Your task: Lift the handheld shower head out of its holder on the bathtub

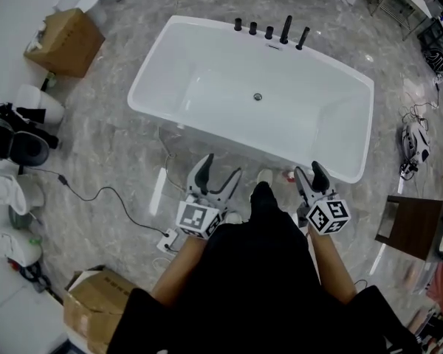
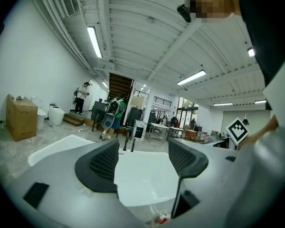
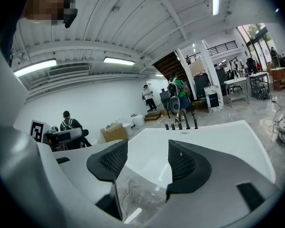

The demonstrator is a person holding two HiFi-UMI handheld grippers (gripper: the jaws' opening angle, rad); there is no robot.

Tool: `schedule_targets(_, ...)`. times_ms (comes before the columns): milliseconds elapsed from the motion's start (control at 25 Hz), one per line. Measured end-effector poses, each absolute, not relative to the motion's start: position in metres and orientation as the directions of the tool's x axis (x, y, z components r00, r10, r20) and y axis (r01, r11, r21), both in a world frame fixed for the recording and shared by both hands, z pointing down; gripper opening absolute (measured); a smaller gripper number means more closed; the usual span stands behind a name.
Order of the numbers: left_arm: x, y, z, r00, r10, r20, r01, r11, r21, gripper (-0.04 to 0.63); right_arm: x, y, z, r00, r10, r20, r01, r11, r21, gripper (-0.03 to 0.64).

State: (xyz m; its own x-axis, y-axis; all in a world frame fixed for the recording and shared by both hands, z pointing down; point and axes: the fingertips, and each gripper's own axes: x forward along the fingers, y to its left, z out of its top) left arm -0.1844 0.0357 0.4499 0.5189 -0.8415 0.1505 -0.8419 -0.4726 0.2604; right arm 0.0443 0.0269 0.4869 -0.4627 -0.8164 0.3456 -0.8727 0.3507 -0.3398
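Observation:
A white freestanding bathtub (image 1: 170,65) fills the middle of the head view. A row of black fittings (image 1: 269,32) stands on its far rim. The slim leaning piece at the row's right end looks like the handheld shower head (image 1: 303,37) in its holder. Both grippers are held close to the person's body on the tub's near side, far from the fittings. My left gripper (image 1: 218,177) is open and empty, and so is my right gripper (image 1: 311,177). In the left gripper view the tub and fittings (image 2: 128,144) show between the open jaws. In the right gripper view the fittings (image 3: 180,123) stand beyond the tub's far rim.
Cardboard boxes sit at the upper left (image 1: 66,41) and lower left (image 1: 96,297). Toilets and fixtures (image 1: 15,142) line the left side. A cable and power strip (image 1: 167,240) lie on the marble floor. A brown stool (image 1: 413,227) stands at the right. People stand far off.

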Motion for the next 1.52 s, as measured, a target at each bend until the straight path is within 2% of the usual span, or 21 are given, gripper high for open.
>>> schedule_targets(400, -0.123, -0.070, 0.442, 0.537, -0.829, 0.156, -0.834, -0.493, 0.246, 0.304, 0.117, -0.071, 0.487, -0.405, -0.846, 0.347, -0.888, 0.272, -0.372, 0.233)
schedule_targets(720, -0.087, -0.125, 0.439, 0.515, -0.839, 0.174, -0.851, -0.478, 0.215, 0.304, 0.153, -0.122, 0.505, -0.443, -0.815, 0.375, -0.874, 0.300, -0.382, 0.233)
schedule_targets(1240, -0.050, -0.194, 0.451, 0.501, -0.840, 0.210, -0.860, -0.455, 0.232, 0.304, 0.193, -0.211, 0.515, -0.474, -0.798, 0.371, -0.853, 0.312, -0.418, 0.233)
schedule_targets(1520, -0.069, -0.227, 0.458, 0.450, -0.867, 0.215, -0.886, -0.404, 0.227, 0.304, 0.185, -0.254, 0.507, -0.487, -0.800, 0.350, -0.854, 0.351, -0.384, 0.233)
